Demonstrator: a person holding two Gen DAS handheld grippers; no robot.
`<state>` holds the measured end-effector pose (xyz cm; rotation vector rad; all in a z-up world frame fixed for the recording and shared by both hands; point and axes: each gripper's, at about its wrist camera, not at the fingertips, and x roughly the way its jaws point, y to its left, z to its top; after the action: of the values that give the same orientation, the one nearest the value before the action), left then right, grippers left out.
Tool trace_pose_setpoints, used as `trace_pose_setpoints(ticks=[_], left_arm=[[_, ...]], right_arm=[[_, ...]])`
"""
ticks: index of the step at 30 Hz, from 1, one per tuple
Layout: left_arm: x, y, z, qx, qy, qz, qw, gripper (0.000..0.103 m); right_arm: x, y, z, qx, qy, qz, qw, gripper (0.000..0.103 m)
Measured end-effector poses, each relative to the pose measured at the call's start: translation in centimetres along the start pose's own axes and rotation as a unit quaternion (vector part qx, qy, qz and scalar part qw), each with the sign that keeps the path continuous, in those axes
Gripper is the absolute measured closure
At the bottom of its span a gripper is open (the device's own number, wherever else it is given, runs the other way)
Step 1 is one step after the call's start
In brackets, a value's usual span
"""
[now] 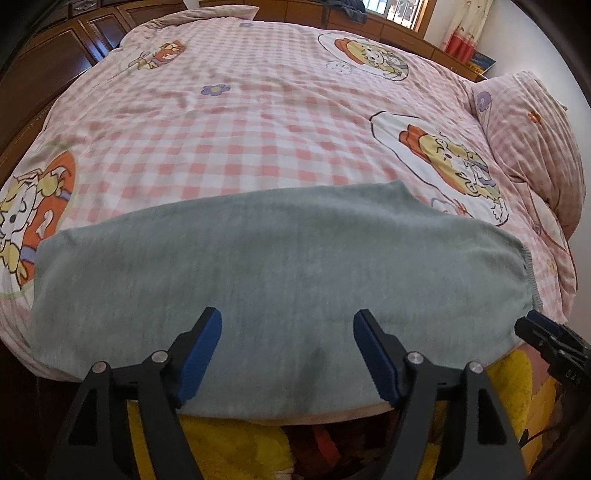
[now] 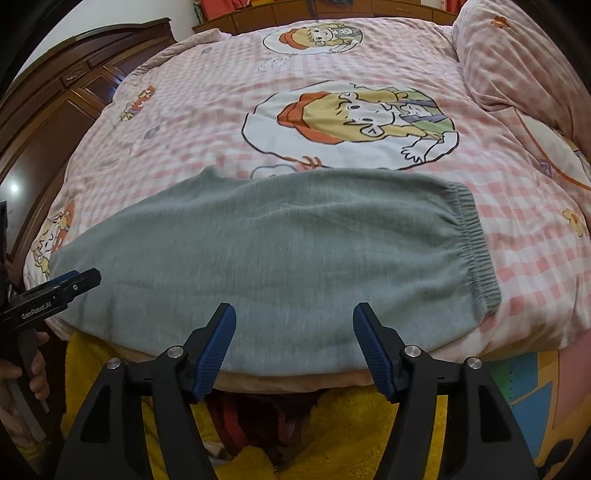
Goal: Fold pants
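Pants (image 2: 280, 251) flat on checked quilt (image 2: 207, 122)

soft daylight, heavy fisheye bend

both views are evenly lit by soft daylight, and a bright window (image 1: 397, 11) is seen at the far top. shadows are kept faint. the bedspread (image 1: 258, 122) is bowed strongly by the lens, and the corners are blacked out. slight blur is noted across the grey pants (image 2: 280, 251); a small glare spot is caught on the wardrobe (image 2: 14, 187).

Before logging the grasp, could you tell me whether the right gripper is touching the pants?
Cannot tell: the right gripper is open over the grey pants, with no gap or contact plain.
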<state>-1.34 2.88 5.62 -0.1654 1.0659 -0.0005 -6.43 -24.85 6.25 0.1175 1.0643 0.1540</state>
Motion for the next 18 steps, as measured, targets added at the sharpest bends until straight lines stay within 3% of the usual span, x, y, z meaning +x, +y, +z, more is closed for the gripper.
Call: trace_pose_setpoints(ticks=[5, 10, 18], left_arm=[[-0.1, 1.3, -0.4, -0.012, -0.005, 0.003, 0.9999, 0.026], [0.4, 3.3, 0.6, -0.003, -0.034, 0.013, 0.9993, 0.026], [3.2, 10.9, 2.6, -0.041, -0.047, 0.050, 0.9968, 0.026]], right_arm=[[0.5, 0.2, -0.4, -0.008, 0.005, -0.017, 1.000, 0.036], [1.4, -0.8, -0.3, -0.001, 0.009, -0.021, 1.000, 0.036], [3.7, -2.7, 0.3, 0.017, 0.022, -0.051, 0.998, 0.036]])
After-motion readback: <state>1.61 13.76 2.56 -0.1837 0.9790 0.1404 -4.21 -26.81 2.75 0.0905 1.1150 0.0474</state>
